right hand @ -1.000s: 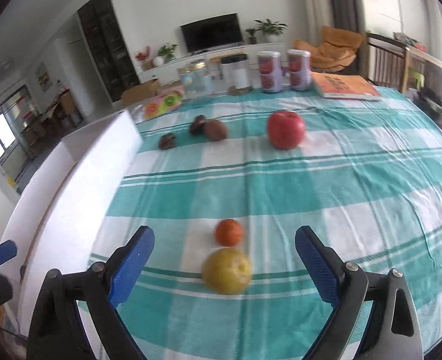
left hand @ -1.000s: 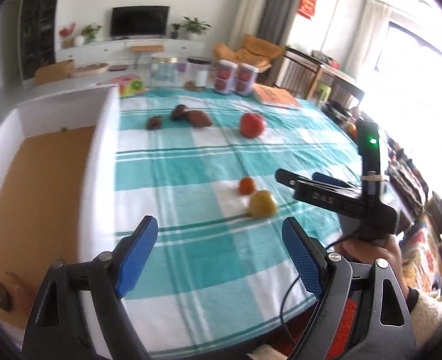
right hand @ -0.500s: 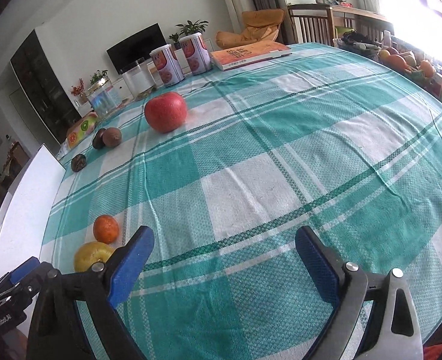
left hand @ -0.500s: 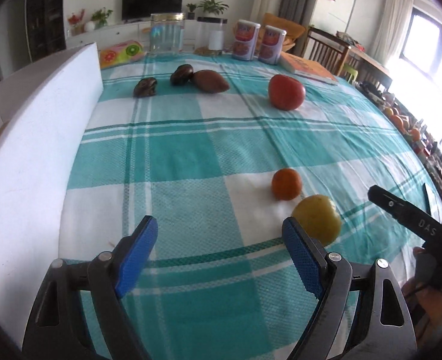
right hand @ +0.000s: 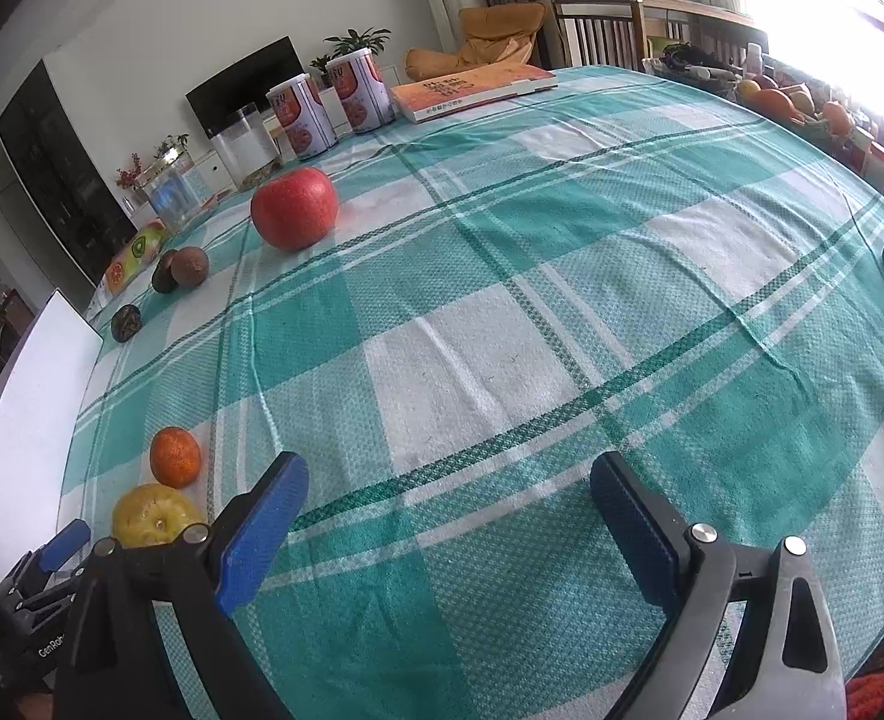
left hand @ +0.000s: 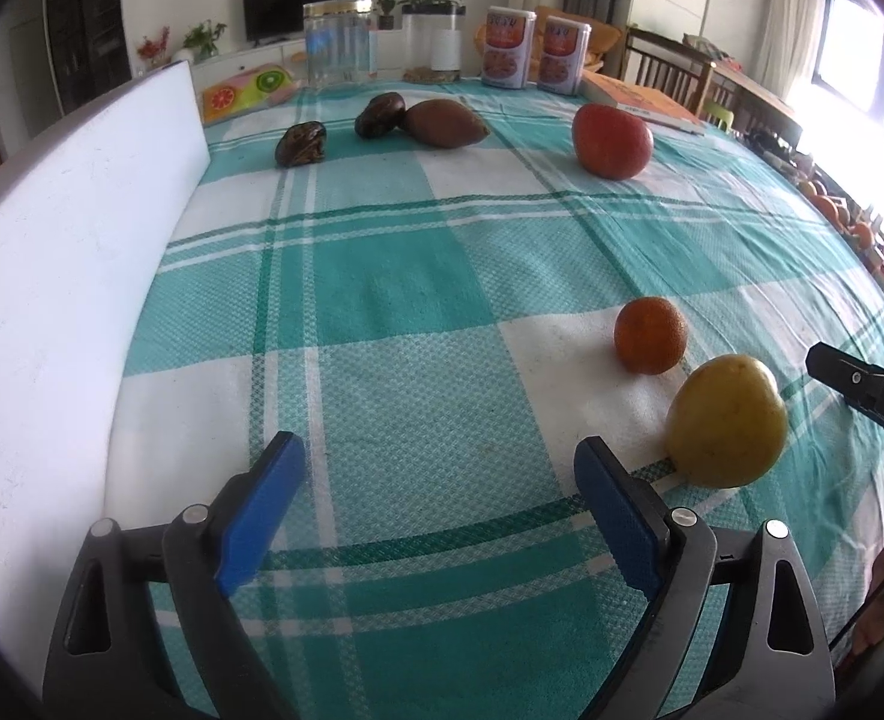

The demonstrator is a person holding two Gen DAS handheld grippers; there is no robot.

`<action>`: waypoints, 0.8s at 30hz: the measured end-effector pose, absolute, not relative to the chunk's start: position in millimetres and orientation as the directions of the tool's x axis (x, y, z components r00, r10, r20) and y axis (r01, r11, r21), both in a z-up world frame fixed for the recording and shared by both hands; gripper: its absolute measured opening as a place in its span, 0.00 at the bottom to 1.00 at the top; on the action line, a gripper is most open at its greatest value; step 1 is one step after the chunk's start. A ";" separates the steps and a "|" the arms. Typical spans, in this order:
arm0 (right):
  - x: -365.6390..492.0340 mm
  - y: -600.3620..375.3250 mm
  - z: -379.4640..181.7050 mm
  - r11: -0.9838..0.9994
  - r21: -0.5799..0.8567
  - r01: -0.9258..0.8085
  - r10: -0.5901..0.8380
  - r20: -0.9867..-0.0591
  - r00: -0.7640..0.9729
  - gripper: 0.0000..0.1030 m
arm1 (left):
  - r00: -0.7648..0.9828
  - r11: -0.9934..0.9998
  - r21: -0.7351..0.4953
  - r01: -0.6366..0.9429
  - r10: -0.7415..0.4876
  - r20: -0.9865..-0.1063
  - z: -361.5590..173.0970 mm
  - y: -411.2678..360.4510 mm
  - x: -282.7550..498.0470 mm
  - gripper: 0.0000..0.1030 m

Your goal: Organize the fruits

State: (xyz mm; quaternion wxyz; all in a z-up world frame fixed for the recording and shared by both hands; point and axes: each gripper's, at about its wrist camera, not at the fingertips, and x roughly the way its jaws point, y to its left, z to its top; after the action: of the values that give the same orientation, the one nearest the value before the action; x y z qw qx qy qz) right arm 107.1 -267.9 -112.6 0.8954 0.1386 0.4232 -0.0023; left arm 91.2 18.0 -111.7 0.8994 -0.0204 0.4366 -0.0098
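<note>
The left gripper (left hand: 438, 495) is held low over the near edge of the table (left hand: 381, 276), its jaws opening with only checked cloth between the blue pads (left hand: 258, 504). The right gripper (right hand: 448, 519) is likewise spread wide over bare cloth, nothing gripped. Just beyond the left gripper's right finger a yellow fruit (left hand: 725, 421) is seen, and just behind it, slightly apart, an orange (left hand: 650, 335). A white box wall (left hand: 75, 276) is set along the table's left edge. Toward the far edge a red apple (left hand: 611, 141) is placed, and left of it three brown fruits (left hand: 445, 123), two touching and one apart. Along the far edge two cans (left hand: 506, 48), a clear jar (left hand: 338, 43) and a book (right hand: 472, 90) are ranged.
</note>
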 end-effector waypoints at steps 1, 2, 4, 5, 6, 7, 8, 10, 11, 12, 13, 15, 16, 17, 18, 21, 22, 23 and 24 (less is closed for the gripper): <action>107.4 -267.9 -112.9 0.962 0.245 0.123 0.112 -0.760 0.641 0.92 | 0.617 0.999 -0.037 0.001 -0.030 -0.787 -111.9 16.8 91.2 0.91; 107.7 -267.9 -113.1 0.962 0.245 0.123 0.111 -0.760 0.640 0.92 | 0.615 0.999 -0.032 0.004 -0.027 -0.788 -112.4 16.6 92.0 0.91; 107.7 -267.3 -113.3 0.963 0.242 0.123 0.109 -0.761 0.639 0.92 | 0.614 1.000 -0.030 0.006 -0.027 -0.789 -112.6 16.5 92.3 0.91; 107.7 -267.3 -113.4 0.963 0.241 0.123 0.109 -0.762 0.639 0.92 | 0.614 1.000 -0.031 0.005 -0.028 -0.789 -112.5 16.5 92.3 0.91; 107.8 -267.1 -113.7 0.963 0.239 0.122 0.108 -0.762 0.639 0.92 | 0.615 0.999 -0.032 0.006 -0.029 -0.788 -112.7 16.6 92.3 0.91; 108.2 -266.6 -113.9 0.964 0.237 0.121 0.108 -0.762 0.638 0.93 | 0.615 0.999 -0.033 0.006 -0.029 -0.788 -112.7 16.3 92.3 0.91; 108.4 -266.2 -114.1 0.965 0.236 0.119 0.107 -0.763 0.637 0.93 | 0.614 1.000 -0.031 0.006 -0.028 -0.789 -112.7 16.2 92.4 0.92; 109.4 -264.9 -114.5 0.966 0.233 0.116 0.108 -0.764 0.636 0.95 | 0.613 1.000 -0.027 0.006 -0.025 -0.789 -112.8 15.8 92.7 0.92; 109.6 -264.5 -114.7 0.966 0.232 0.115 0.108 -0.764 0.636 0.95 | 0.613 1.000 -0.025 0.006 -0.024 -0.790 -112.9 15.8 92.9 0.92; 109.7 -264.2 -114.9 0.966 0.231 0.114 0.108 -0.764 0.636 0.96 | 0.613 1.000 -0.024 0.006 -0.023 -0.790 -112.9 15.8 92.9 0.92; 109.7 -263.9 -114.9 0.966 0.230 0.114 0.107 -0.765 0.636 0.96 | 0.612 1.000 -0.023 0.007 -0.022 -0.790 -112.9 15.8 93.0 0.92; 109.4 -264.3 -114.9 0.966 0.233 0.113 0.110 -0.764 0.636 0.96 | 0.612 1.000 -0.023 0.006 -0.022 -0.790 -112.9 15.7 93.0 0.92; 109.5 -264.2 -114.9 0.965 0.235 0.113 0.111 -0.763 0.636 0.96 | 0.612 1.000 -0.023 0.006 -0.022 -0.790 -112.9 15.6 92.9 0.92; 109.5 -264.2 -114.9 0.965 0.237 0.113 0.113 -0.763 0.637 0.96 | 0.612 1.000 -0.023 0.006 -0.022 -0.790 -112.9 15.5 92.9 0.92; 109.3 -264.4 -114.9 0.965 0.238 0.113 0.114 -0.763 0.637 0.96 | 0.612 1.000 -0.022 0.006 -0.022 -0.790 -112.9 15.5 92.9 0.92; 108.8 -264.8 -114.9 0.964 0.240 0.112 0.116 -0.762 0.637 0.96 | 0.612 1.000 -0.020 0.006 -0.020 -0.791 -113.1 15.3 93.2 0.92; 108.6 -265.0 -114.9 0.964 0.242 0.112 0.117 -0.762 0.637 0.97 | 0.611 1.000 -0.018 0.006 -0.018 -0.791 -113.4 15.4 93.3 0.92; 108.5 -264.9 -114.7 0.964 0.243 0.112 0.118 -0.762 0.637 0.97 | 0.610 1.000 -0.015 0.006 -0.016 -0.792 -113.6 15.3 93.5 0.92; 108.3 -265.2 -114.5 0.963 0.246 0.112 0.120 -0.761 0.638 0.97 | 0.610 1.000 -0.013 0.006 -0.014 -0.792 -113.6 15.1 93.4 0.92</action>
State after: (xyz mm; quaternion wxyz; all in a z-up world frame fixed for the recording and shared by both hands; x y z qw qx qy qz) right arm 108.3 -265.2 -114.5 0.8946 0.1363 0.4256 0.0023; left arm 93.4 15.1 -113.6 0.8973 -0.0043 0.4415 -0.0057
